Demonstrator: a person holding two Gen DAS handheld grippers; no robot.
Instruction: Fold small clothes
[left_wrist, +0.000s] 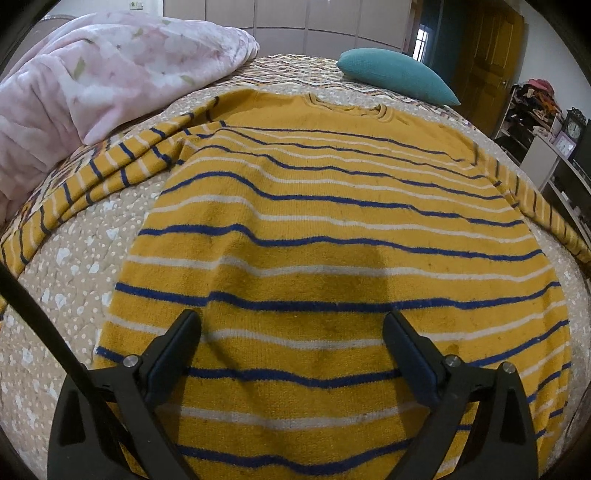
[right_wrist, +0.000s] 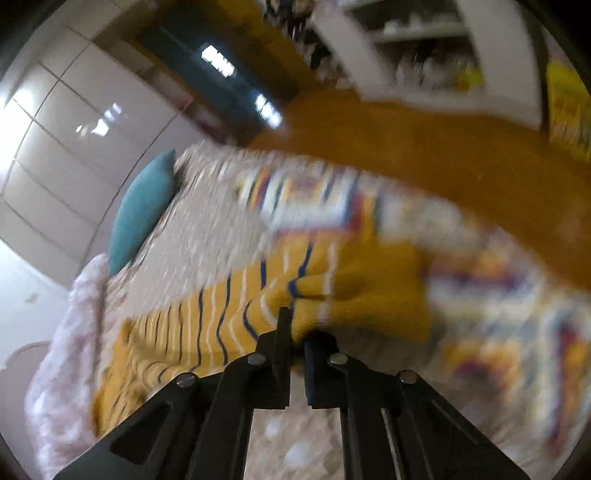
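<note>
A mustard-yellow sweater (left_wrist: 332, 206) with blue and white stripes lies flat on the bed, neck away from me, both sleeves spread out to the sides. My left gripper (left_wrist: 291, 325) hovers open above the sweater's lower body and holds nothing. In the right wrist view, which is motion-blurred, my right gripper (right_wrist: 297, 332) is shut on the sweater's sleeve cuff (right_wrist: 354, 295), and the striped sleeve trails off to the left across the bed.
A pink floral blanket (left_wrist: 103, 74) is heaped at the bed's far left. A teal pillow (left_wrist: 395, 74) lies at the far end, also in the right wrist view (right_wrist: 142, 206). Shelves and a clock (left_wrist: 574, 127) stand to the right of the patterned quilt (left_wrist: 74, 266).
</note>
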